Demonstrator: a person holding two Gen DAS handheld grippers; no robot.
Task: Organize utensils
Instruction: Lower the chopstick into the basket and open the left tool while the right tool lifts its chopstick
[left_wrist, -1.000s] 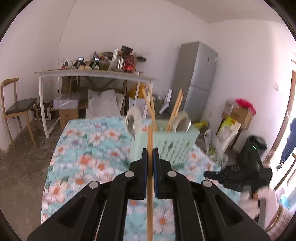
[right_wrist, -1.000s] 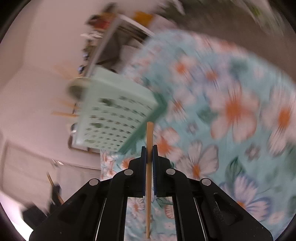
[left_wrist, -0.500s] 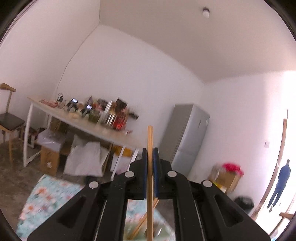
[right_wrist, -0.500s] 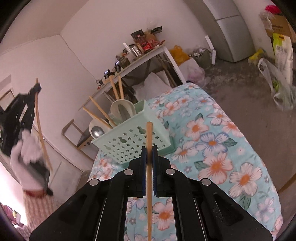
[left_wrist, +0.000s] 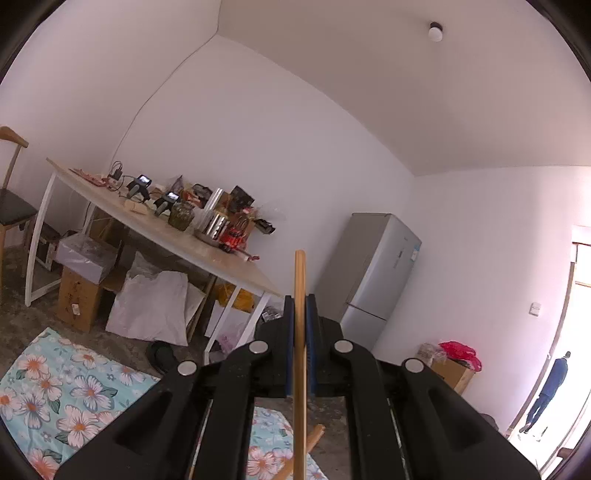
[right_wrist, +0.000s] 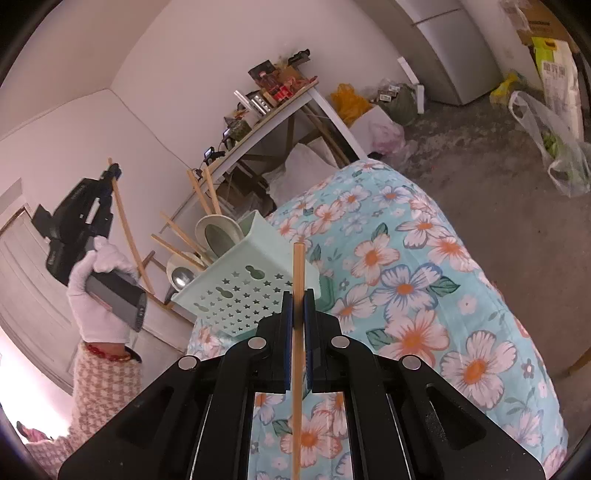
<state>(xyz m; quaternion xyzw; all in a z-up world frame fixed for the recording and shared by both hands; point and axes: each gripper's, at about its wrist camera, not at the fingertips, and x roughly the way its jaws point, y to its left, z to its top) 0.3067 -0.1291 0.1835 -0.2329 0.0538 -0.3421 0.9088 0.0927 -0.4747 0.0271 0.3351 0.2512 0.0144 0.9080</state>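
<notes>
My left gripper (left_wrist: 300, 306) is shut on a wooden chopstick (left_wrist: 300, 280) and points level at the far wall, well above the table. In the right wrist view that same gripper (right_wrist: 112, 173) shows at the left, held high by a white-gloved hand (right_wrist: 98, 291), its chopstick (right_wrist: 127, 225) slanting down. My right gripper (right_wrist: 298, 299) is shut on a second chopstick (right_wrist: 297, 269), just in front of a mint-green utensil basket (right_wrist: 243, 295). The basket holds several chopsticks (right_wrist: 201, 195), a pale ladle (right_wrist: 219, 230) and a metal spoon (right_wrist: 182, 275).
A floral cloth (right_wrist: 424, 295) covers the table under the basket. Behind stand a cluttered white desk (left_wrist: 166, 236), a grey fridge (left_wrist: 376, 273), boxes and bags on the floor, a chair (left_wrist: 7, 206) at the left, and a person (left_wrist: 550, 387) in a far doorway.
My left gripper rose with its chopstick, so the basket dropped out of its view and the wall and ceiling fill it. My right gripper rolled and lifted slightly; the basket stays ahead of it.
</notes>
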